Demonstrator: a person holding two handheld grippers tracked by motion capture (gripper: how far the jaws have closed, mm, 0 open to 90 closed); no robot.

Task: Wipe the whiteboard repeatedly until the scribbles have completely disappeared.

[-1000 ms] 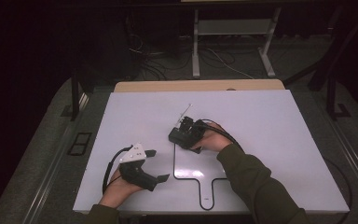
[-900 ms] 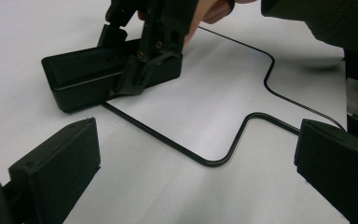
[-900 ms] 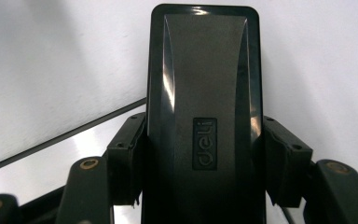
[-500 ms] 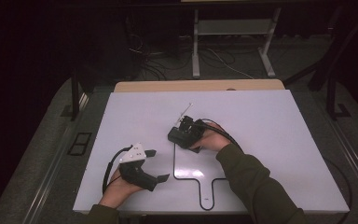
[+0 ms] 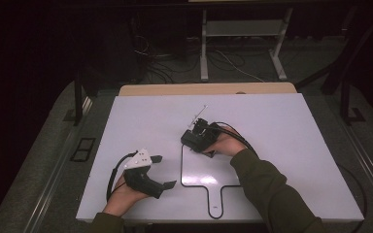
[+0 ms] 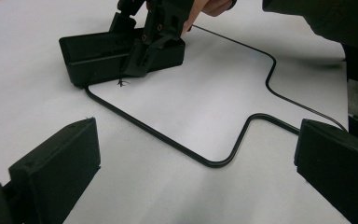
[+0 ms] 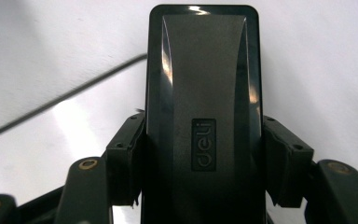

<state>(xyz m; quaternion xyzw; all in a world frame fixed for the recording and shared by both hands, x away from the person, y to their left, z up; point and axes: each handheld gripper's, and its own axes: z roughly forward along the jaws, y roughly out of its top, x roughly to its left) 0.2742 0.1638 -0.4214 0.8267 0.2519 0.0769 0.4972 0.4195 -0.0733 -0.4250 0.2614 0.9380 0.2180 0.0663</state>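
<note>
Low in the high view, left of centre: left gripper (image 5: 162, 171) resting on the white board (image 5: 281, 145), jaws spread wide with nothing between them — seen likewise in the left gripper view, black pads at the lower corners and bare board in the gap. Just beyond, a black drawn outline (image 5: 217, 185) shaped like a paddle with a handle, running toward the bottom edge. Farther up, near mid-frame, right gripper (image 5: 194, 141) clamped across a black whiteboard eraser (image 5: 190, 141), sitting at the outline's upper left corner and apparently flat on the board. From the right gripper view: jaws closed on the eraser's (image 7: 204, 116) two long sides at about mid-length, "deli" logo on top. Probably light and rigid — a hard plastic shell, glossy along the rim, so somewhat slippery under the pads; not fragile. Best taken as here, across the narrow width near the middle, square to the sides, to keep it from pivoting. Soft felt likely underneath, though not visible. At the far edge, a strip of wooden table (image 5: 206, 89) and dim floor cables beyond.
</note>
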